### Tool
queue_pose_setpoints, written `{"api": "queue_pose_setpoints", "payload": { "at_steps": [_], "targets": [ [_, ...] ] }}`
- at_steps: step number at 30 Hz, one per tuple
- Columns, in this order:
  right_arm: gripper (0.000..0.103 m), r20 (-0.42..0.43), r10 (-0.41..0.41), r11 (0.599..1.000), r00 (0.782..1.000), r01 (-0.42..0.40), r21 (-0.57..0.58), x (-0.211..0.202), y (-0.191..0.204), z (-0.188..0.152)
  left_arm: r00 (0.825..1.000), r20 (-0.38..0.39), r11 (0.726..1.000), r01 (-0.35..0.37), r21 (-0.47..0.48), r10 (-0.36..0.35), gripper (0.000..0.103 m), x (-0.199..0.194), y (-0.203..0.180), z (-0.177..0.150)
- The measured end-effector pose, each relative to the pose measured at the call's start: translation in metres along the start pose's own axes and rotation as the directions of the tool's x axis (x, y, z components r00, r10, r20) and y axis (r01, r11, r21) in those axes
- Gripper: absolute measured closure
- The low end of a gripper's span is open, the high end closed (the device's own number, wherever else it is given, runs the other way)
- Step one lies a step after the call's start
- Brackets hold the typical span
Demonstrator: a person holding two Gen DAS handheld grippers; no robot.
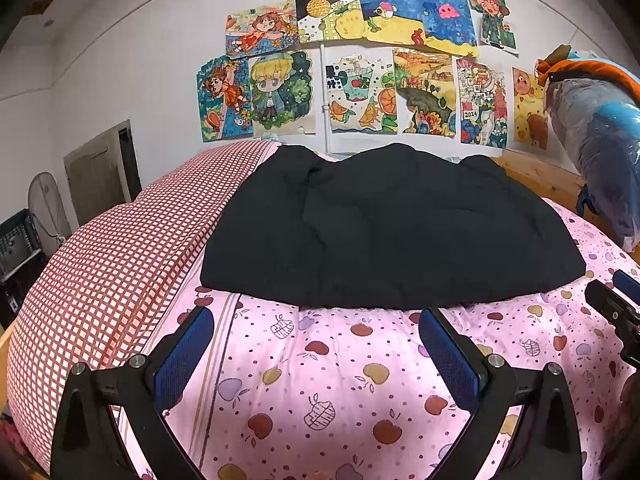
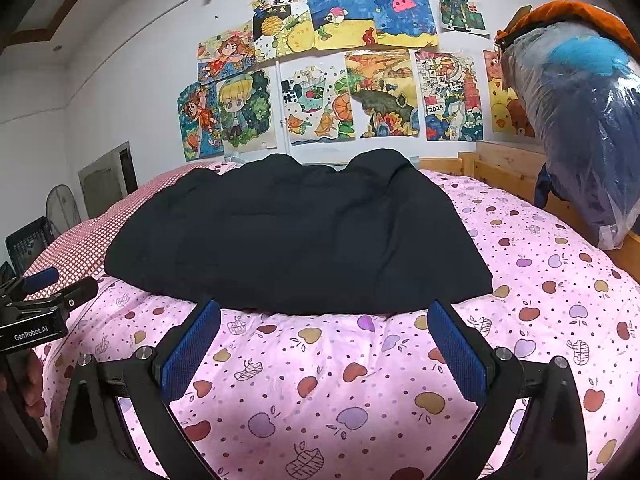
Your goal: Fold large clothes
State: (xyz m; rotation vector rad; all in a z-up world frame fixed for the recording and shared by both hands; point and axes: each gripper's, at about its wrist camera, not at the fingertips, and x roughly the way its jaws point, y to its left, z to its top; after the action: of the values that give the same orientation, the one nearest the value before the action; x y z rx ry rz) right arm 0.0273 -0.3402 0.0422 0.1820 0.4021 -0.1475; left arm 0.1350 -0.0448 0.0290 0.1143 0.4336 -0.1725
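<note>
A large black garment (image 1: 384,228) (image 2: 296,236) lies folded flat in a broad block on the pink apple-print bedcover (image 1: 340,380) (image 2: 328,384). My left gripper (image 1: 316,316) hovers open just short of the garment's near edge, blue pads wide apart with nothing between them. My right gripper (image 2: 324,312) is also open, its fingertips at the garment's near hem and holding nothing. The right gripper's tip (image 1: 616,300) shows at the far right of the left wrist view. At the left edge of the right wrist view the left gripper (image 2: 44,292) appears, held by a hand.
A red-and-white checked pillow (image 1: 112,264) lies along the left side of the bed. A plastic-wrapped bundle (image 2: 584,128) rests on the wooden bed frame (image 2: 504,168) at right. Drawings cover the wall behind. A fan and a black crate (image 1: 16,244) stand at far left.
</note>
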Motion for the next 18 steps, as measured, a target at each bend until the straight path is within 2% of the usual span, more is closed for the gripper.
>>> {"api": "queue_pose_setpoints", "payload": {
  "at_steps": [18],
  "targets": [
    [0.002,0.011,0.003,1.0,1.0,-0.003,-0.014,-0.003,0.005,-0.0002,1.0,0.007,1.0,-0.003,-0.01,0.003,0.0,-0.003,0.0032,-0.0008]
  ]
}}
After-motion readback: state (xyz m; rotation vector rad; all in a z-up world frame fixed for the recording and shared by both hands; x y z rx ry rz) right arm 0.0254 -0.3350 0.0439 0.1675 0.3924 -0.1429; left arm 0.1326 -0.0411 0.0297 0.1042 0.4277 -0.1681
